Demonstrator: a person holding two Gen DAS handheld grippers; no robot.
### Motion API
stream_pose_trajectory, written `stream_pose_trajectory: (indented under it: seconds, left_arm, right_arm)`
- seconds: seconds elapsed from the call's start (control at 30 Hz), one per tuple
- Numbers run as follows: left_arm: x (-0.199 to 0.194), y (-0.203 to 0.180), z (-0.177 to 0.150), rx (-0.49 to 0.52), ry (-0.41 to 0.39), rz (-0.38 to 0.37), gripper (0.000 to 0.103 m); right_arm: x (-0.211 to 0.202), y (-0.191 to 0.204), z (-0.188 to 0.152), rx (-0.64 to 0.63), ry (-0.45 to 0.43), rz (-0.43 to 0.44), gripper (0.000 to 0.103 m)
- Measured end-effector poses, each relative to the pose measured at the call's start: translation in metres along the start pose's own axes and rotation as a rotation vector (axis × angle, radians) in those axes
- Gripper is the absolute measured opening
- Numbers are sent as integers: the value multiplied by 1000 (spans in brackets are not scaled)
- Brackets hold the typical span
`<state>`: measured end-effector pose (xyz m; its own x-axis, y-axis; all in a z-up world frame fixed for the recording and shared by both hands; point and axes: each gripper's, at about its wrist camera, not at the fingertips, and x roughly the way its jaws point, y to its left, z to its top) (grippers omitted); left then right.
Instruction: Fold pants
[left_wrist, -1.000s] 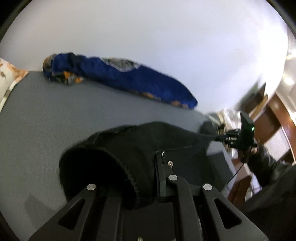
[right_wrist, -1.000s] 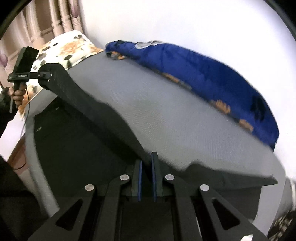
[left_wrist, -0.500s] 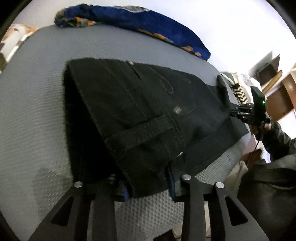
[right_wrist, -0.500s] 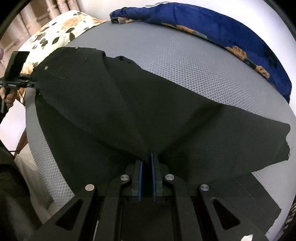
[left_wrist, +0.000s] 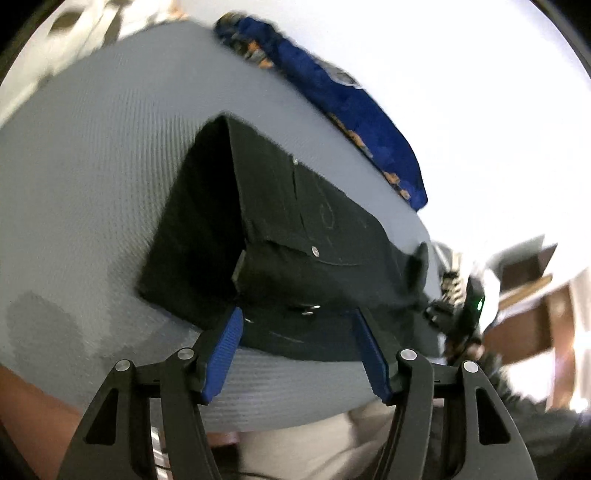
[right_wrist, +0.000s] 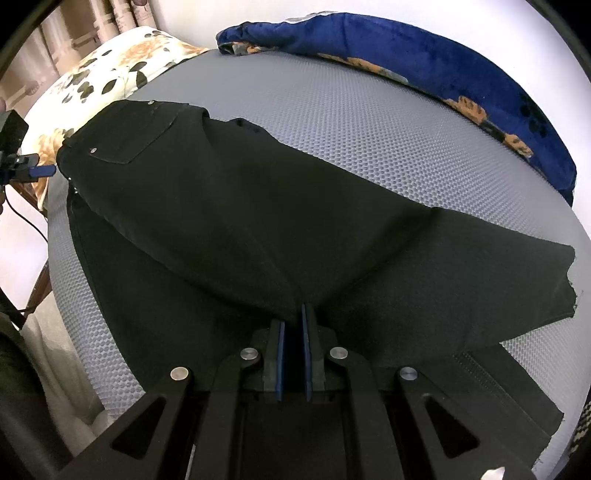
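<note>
Black pants (right_wrist: 258, 221) lie folded lengthwise on a grey mesh mattress (right_wrist: 351, 110), waist at the far left, leg ends at the right. My right gripper (right_wrist: 291, 317) is shut on the pants' near edge at mid-leg, lifting a ridge of cloth. In the left wrist view the waist end of the pants (left_wrist: 295, 236) lies flat with rivets and a pocket showing. My left gripper (left_wrist: 299, 325) is open, its blue pads either side of the waistband edge, holding nothing.
A blue blanket with orange print (right_wrist: 443, 74) lies along the far edge of the mattress by the white wall. A floral pillow (right_wrist: 96, 81) sits at the far left. The mattress's near edge (left_wrist: 295, 387) drops off toward the person.
My left gripper lowered the waist onto the mattress, opened and let go, then drew back a little. My right gripper stayed shut on the leg as the pants settled flat.
</note>
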<state>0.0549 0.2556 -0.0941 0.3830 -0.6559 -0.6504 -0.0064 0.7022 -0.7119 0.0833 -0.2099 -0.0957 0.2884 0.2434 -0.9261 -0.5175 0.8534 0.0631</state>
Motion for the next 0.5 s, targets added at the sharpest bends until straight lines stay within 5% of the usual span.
stream_pose_trajectory:
  seconds: [0.17, 0.5]
  left_arm:
    - [25, 10, 0, -186, 4, -53, 62]
    - [36, 33, 4, -360, -5, 20, 61]
  right_arm:
    - [-3, 1, -1, 5, -20, -3, 7]
    - [-11, 2, -6, 17, -52, 0, 7]
